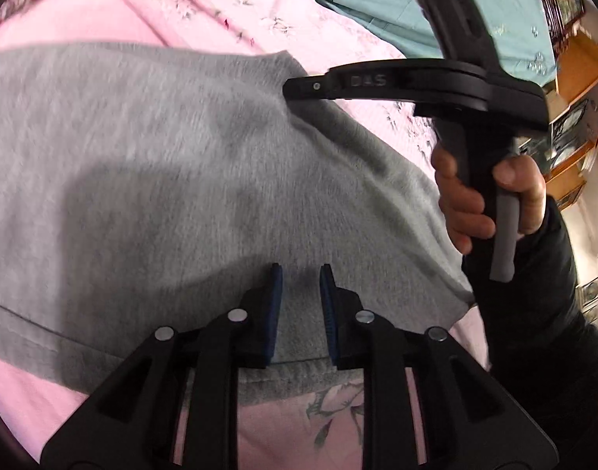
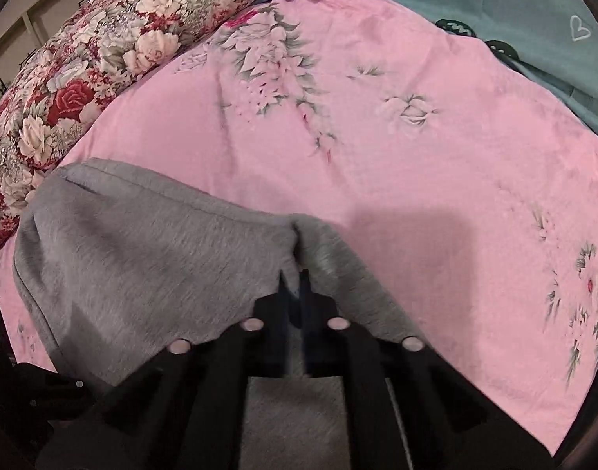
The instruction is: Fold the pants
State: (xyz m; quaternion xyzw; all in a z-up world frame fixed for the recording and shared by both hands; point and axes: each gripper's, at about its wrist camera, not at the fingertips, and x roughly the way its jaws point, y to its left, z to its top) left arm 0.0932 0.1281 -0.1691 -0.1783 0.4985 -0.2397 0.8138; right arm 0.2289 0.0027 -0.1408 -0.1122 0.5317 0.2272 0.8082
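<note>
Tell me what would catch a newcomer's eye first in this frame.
The grey pants dominate, spread across the pink floral bedsheet. The right gripper has its jaws pinched on a bunched fold of them, while the left gripper sits over their near hem, jaws apart. A red rose-print quilt lies at the sheet's far left.

A: Any lettering to read here?
B: Just one bit, raised letters "DAS" moulded into the black finger of the right gripper [image 1: 299,92], seen from the left wrist view, toward two o'clock
A: Anything printed on the bedding?
B: Only drawn hearts on the teal sheet [image 1: 494,8], no words or numbers
</note>
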